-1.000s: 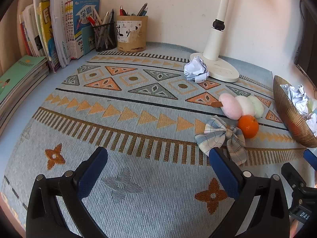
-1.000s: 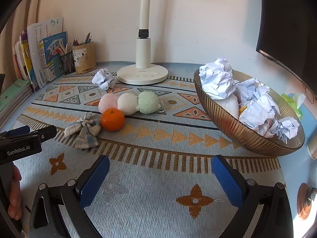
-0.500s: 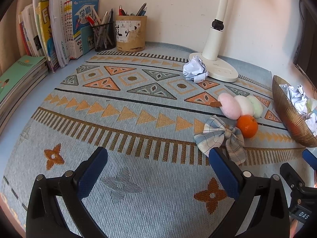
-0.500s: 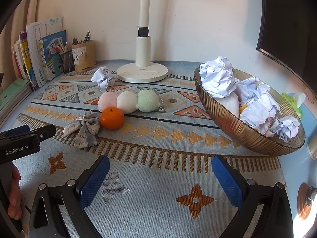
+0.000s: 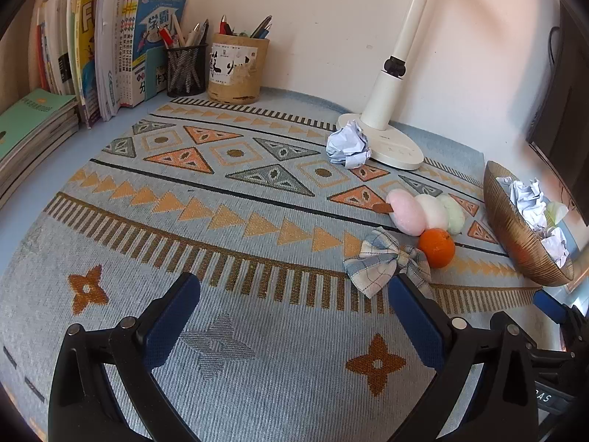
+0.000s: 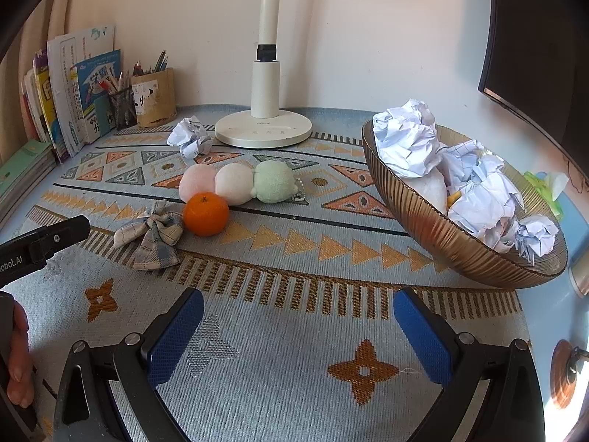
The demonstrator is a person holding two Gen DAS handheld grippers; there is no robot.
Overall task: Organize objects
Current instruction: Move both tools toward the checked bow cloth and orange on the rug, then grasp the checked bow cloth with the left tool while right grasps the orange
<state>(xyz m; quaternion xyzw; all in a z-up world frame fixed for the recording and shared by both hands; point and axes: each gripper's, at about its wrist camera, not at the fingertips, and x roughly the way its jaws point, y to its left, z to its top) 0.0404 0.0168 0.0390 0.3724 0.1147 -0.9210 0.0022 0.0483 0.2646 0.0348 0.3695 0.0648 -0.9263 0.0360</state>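
**Both grippers spread and empty above the patterned mat**

The surface (image 5: 48, 169) is pale blue, and a woven mat (image 6: 294, 316) with orange triangles and star motifs covers most of it. At the back left stands a row of books (image 5: 106, 37), with a flat stack of booklets (image 5: 29, 129) lying in front. A white desk lamp (image 6: 263, 130) rises from its round base near the back wall.

To the right sits a ribbed bronze bowl (image 6: 449, 243), tilted and heaped with crumpled white paper (some orange peeks out between the wads; what it is cannot be told).

The left gripper (image 5: 294, 309) hangs over the near part of the mat with its blue pads wide apart and nothing between them. The right gripper (image 6: 298, 326) is likewise spread and holds nothing.

Two pen holders stand beside the books: a tan cylinder (image 5: 235, 70) and a black mesh cup (image 5: 186, 70).

A plush skewer of three balls, pink, white and green (image 6: 239, 182), lies mid-mat. A checked fabric bow (image 6: 152, 235) lies just beside an orange (image 6: 205, 213), which touches the plush's pink end. One loose paper wad (image 6: 191, 140) rests against the lamp base.
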